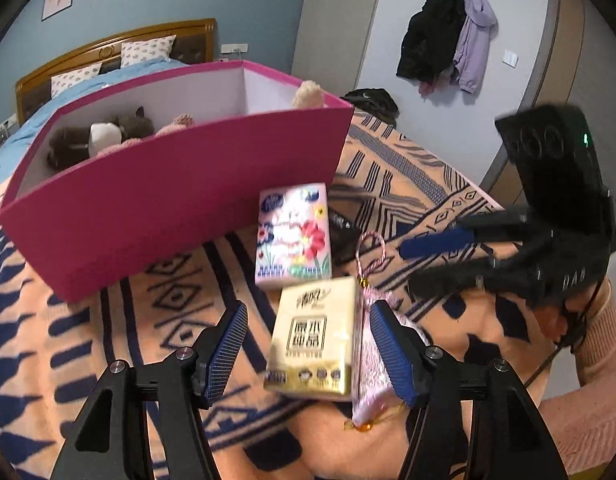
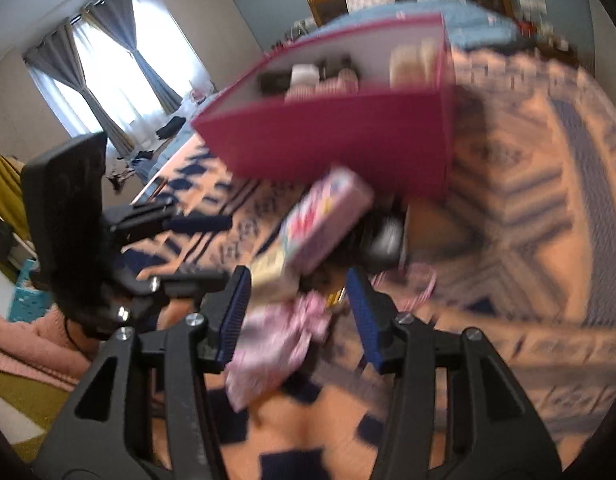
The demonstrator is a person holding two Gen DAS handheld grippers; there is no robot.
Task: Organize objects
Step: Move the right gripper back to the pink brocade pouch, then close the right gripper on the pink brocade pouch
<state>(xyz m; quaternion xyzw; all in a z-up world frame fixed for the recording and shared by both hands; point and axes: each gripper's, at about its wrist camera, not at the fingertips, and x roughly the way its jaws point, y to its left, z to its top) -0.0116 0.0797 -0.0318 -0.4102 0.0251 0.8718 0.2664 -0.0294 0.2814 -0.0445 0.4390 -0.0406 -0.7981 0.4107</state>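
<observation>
left gripper apart, gold tissue pack lying between pads, ungripped.

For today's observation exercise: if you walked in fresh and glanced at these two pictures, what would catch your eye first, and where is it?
The big magenta box dominates, standing open on the patterned blanket with plush toys inside. In front of it lie a flowered tissue pack and a gold tissue pack, the gold one between the open left tongs. The right tongs hover over a pink pouch.
</observation>
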